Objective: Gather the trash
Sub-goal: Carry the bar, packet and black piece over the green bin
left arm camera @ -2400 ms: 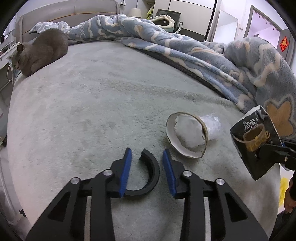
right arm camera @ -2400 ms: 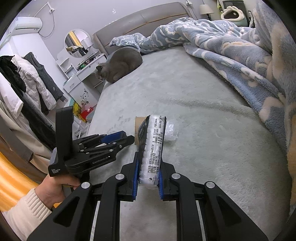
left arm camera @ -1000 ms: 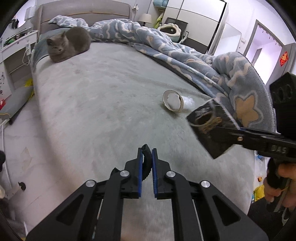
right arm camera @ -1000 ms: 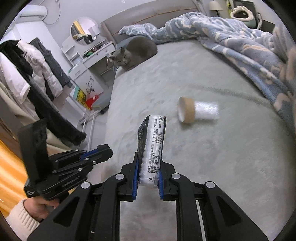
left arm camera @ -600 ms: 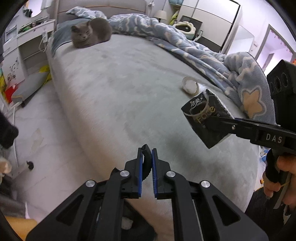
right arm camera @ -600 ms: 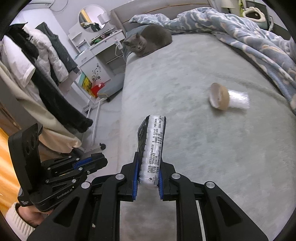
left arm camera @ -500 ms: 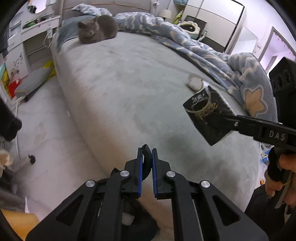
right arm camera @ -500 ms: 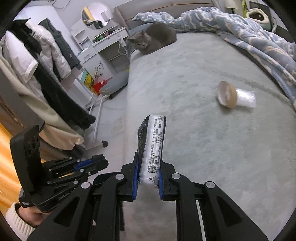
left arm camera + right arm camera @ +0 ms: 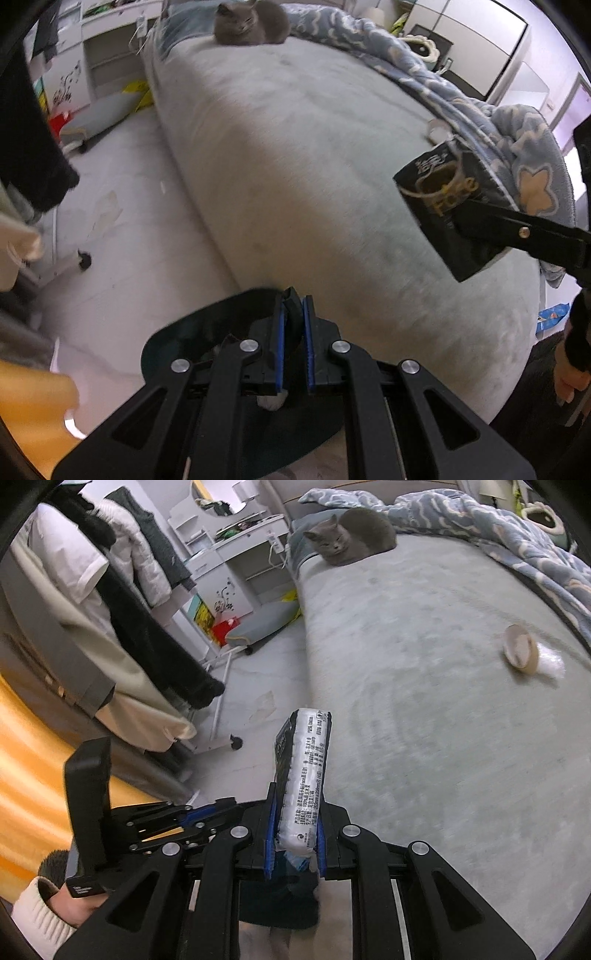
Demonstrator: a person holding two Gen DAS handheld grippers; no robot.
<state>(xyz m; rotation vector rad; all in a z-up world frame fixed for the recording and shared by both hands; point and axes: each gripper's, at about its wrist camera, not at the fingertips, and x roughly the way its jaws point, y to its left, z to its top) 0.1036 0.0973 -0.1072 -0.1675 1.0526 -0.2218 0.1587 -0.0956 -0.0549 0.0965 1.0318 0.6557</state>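
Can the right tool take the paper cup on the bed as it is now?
Probably not: the right tool is shut on a tissue pack, and the paper cup lies far across the bed.

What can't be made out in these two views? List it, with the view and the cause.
- Dark bin, left wrist view: contents hidden by the left gripper; rim blurred.
- Black curved piece in that gripper: mostly hidden between the pads.
- Tissue pack, right wrist view: its front is turned away; side print too small.
- Paper cup: contents too small to tell.
- Under the right gripper: blurred.
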